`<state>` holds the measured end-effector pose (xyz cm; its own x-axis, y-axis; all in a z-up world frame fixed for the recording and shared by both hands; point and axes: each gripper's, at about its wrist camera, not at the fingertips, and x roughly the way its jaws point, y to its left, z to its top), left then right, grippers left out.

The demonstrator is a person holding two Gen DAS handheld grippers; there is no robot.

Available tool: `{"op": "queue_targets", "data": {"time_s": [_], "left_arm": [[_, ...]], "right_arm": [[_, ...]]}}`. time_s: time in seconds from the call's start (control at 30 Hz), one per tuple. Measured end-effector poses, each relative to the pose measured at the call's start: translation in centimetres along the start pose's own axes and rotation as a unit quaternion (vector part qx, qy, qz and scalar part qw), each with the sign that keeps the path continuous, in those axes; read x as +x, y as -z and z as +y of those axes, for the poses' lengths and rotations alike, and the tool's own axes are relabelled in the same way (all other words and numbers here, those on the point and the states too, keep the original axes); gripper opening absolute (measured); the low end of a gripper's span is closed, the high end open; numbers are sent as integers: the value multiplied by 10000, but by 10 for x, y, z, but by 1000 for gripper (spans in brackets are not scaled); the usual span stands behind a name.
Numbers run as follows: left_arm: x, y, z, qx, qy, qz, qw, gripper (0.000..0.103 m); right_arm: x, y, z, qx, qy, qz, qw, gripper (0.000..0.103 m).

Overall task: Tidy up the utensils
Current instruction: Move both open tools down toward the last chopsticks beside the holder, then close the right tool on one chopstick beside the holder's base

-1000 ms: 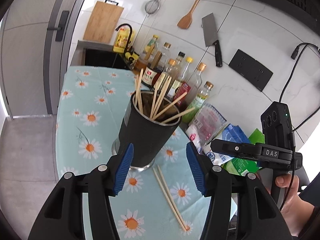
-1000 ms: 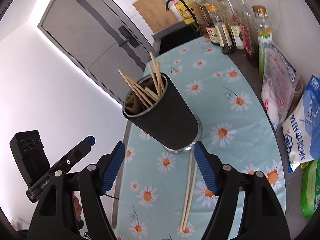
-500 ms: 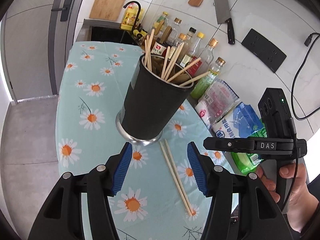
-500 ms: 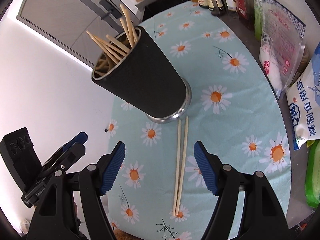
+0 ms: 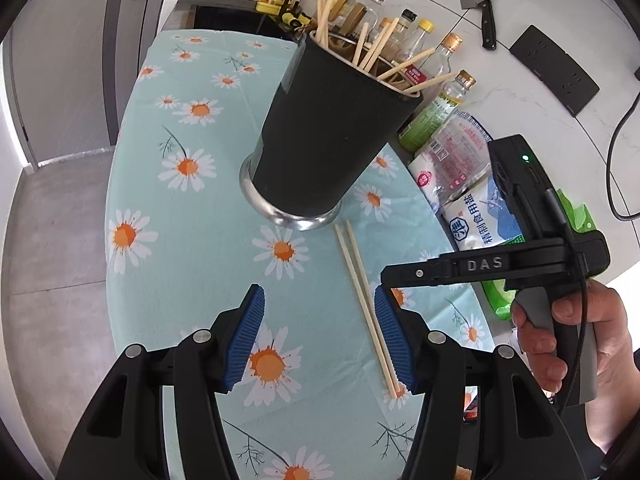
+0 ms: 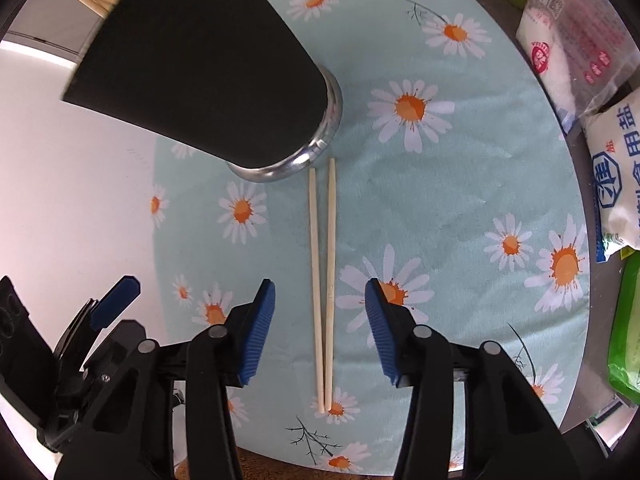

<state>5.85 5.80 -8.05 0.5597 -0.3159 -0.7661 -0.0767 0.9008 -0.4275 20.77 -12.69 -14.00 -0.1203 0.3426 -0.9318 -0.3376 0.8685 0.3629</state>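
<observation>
We see the daisy-print, pale-blue-clothed bench (image 6: 460,184) below. The tall black metal-based holder (image 6: 208,64) stands beyond our right hand-held gripper (image 6: 320,332), whose empty jaws are closing around two pale wooden chopsticks (image 6: 324,280). Our left hand-held gripper (image 5: 318,342) hovers half-open, empty, chopsticks beside its right finger.
</observation>
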Motion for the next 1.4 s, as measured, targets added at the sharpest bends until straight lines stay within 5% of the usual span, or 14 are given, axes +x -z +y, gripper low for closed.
{"op": "queue_targets", "data": {"time_s": [0.2,0.53,0.8,0.87,1.4], "left_arm": [[9,8,7,-233,43,226,9995,56],[16,11,23,-554,67,355,9978,56],[19,7,30,-688,28,391,9969,56],[20,8,32,-780,82,400,9961,56],[31,1,3,-544,-269,595,9964,56]], "right_arm": [[21,-11,-1,59,309,202,9993,24],[36,-18,11,-9,703,382,9968,15],[48,-14,46,-419,1517,264,9872,14],[51,-13,50,-399,1635,226,9855,7],[8,-9,12,-247,657,226,9973,6]]}}
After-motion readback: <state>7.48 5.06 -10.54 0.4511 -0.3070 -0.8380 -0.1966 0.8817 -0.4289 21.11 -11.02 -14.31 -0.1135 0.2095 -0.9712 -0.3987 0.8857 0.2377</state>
